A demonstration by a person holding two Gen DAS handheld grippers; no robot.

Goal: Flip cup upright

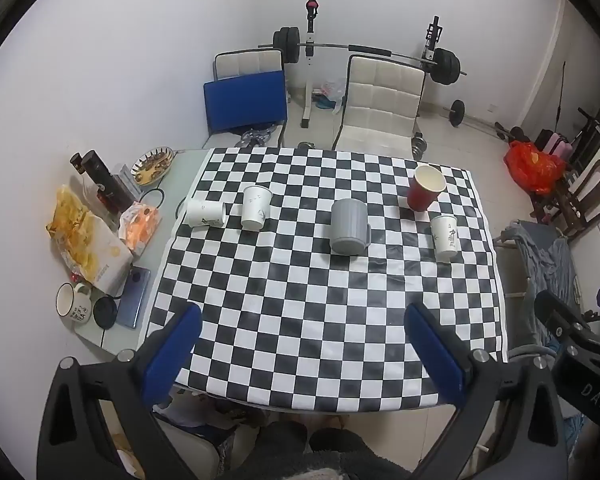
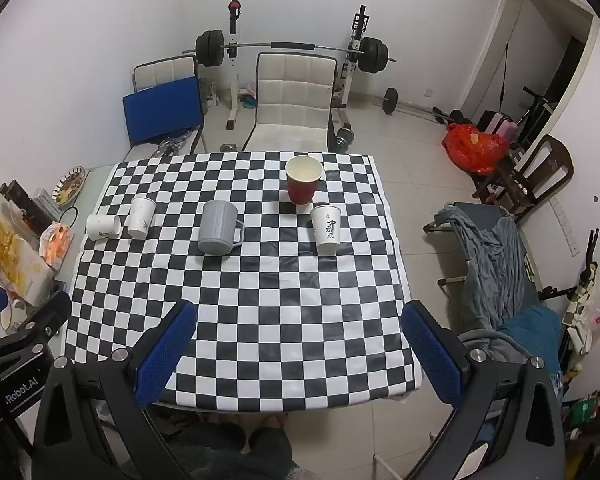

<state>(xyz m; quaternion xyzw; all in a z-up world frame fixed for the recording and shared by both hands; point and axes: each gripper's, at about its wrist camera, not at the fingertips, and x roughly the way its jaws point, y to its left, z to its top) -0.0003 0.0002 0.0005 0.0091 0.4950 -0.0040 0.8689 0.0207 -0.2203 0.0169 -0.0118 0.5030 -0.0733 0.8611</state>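
A white paper cup point(image 1: 205, 213) point(image 2: 103, 227) lies on its side at the left of the checkered tablecloth point(image 1: 300, 312) point(image 2: 260, 304). Beside it a white paper cup point(image 1: 255, 208) point(image 2: 141, 217) stands upright. A grey mug with a handle point(image 1: 349, 227) point(image 2: 218, 227) stands near the middle; I cannot tell whether its mouth faces up. A red paper cup point(image 1: 425, 188) point(image 2: 303, 179) stands upright with its mouth open. A white printed cup point(image 1: 445, 238) point(image 2: 327, 229) stands at the right. My left gripper point(image 1: 302, 344) and right gripper point(image 2: 300, 340) are open and empty above the table's near edge.
Left of the cloth lie snack bags point(image 1: 88, 240), a white enamel mug point(image 1: 73, 302), a phone point(image 1: 134, 298), dark bottles point(image 1: 104, 184) and a plate point(image 1: 152, 165). Two chairs point(image 1: 380, 108) and a barbell rack point(image 1: 364, 50) stand behind the table. A cot with grey cloth point(image 2: 496, 256) stands right.
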